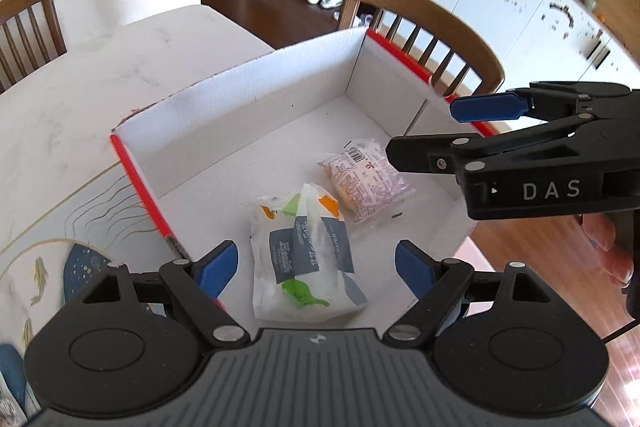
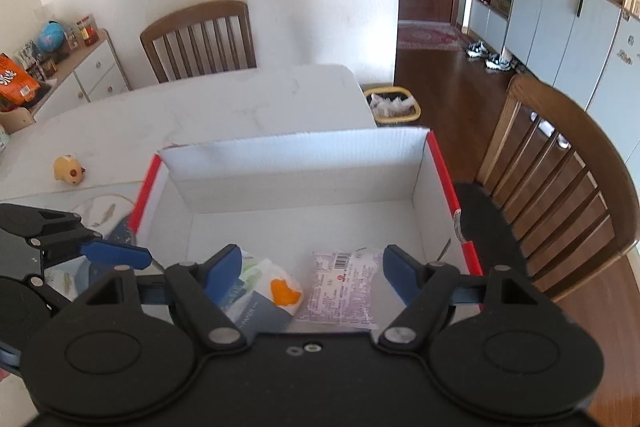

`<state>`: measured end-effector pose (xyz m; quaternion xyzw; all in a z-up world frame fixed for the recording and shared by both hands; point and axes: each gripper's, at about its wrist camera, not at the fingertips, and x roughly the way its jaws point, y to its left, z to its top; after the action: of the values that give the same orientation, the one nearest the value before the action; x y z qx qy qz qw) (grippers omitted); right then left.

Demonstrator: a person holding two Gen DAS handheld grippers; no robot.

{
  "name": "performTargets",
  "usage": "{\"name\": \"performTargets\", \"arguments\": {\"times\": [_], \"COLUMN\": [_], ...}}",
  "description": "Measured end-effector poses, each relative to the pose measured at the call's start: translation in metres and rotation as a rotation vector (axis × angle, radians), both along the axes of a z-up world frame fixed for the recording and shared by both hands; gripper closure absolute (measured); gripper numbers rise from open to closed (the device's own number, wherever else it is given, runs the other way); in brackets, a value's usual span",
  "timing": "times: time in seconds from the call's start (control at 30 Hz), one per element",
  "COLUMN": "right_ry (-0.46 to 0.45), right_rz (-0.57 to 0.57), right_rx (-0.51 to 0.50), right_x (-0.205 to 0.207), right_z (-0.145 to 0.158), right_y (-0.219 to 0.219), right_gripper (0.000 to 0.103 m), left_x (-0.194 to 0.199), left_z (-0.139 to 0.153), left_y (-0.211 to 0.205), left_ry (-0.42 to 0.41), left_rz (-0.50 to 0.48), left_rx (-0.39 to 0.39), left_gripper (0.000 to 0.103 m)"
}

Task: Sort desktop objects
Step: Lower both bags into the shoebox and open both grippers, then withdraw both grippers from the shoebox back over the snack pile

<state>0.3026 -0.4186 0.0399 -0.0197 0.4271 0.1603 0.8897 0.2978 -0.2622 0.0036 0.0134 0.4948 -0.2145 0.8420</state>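
Here, two hand-held grippers hover above an open white cardboard box with red edges, which sits on a pale marble-look table.

In the left wrist view, the left gripper has its blue-padded jaws spread wide apart, gripping nothing. A white tissue pack with grey, green and orange print lies on the box floor. It appears in the gap between the jaws, slightly toward the 9 o'clock pad, and neither pad touches it. Just beyond it, toward 1 o'clock, lies a clear-wrapped snack packet with pink print and a barcode. The two packets lie just beside each other; whether they touch I cannot tell. The right gripper enters from 3 o'clock over the box's right wall, jaws apart.

In the right wrist view, the right gripper also has its jaws wide apart and empty. The snack packet appears between them, nearer the 3 o'clock pad and untouched. The tissue pack lies at 9 o'clock of it, partly hidden behind the left-hand pad. One blue finger of the left gripper shows at 9 o'clock. A small yellow toy sits on the table at 10 o'clock, well apart from the box.
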Motion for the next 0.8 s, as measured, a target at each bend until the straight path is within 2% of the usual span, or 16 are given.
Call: {"name": "performTargets", "arguments": {"times": [0.37, 0.6, 0.8], "right_ry": [-0.114, -0.133, -0.147], "right_rz": [-0.048, -0.076, -0.084], "right_rx": [0.035, 0.036, 0.041], "right_x": [-0.045, -0.076, -0.098], "right_z": [0.029, 0.028, 0.029], "right_y": [0.013, 0.035, 0.059], "right_gripper": [0.023, 0.023, 0.022], "left_x": [-0.062, -0.092, -0.111], "left_z": [0.039, 0.048, 0.048], "left_y": [0.033, 0.061, 0.091], "left_ry": [-0.156, -0.207, -0.216], "left_rz": [0.033, 0.040, 0.067], "left_rx": [-0.062, -0.084, -0.093], "left_gripper": [0.017, 0.017, 0.017]}}
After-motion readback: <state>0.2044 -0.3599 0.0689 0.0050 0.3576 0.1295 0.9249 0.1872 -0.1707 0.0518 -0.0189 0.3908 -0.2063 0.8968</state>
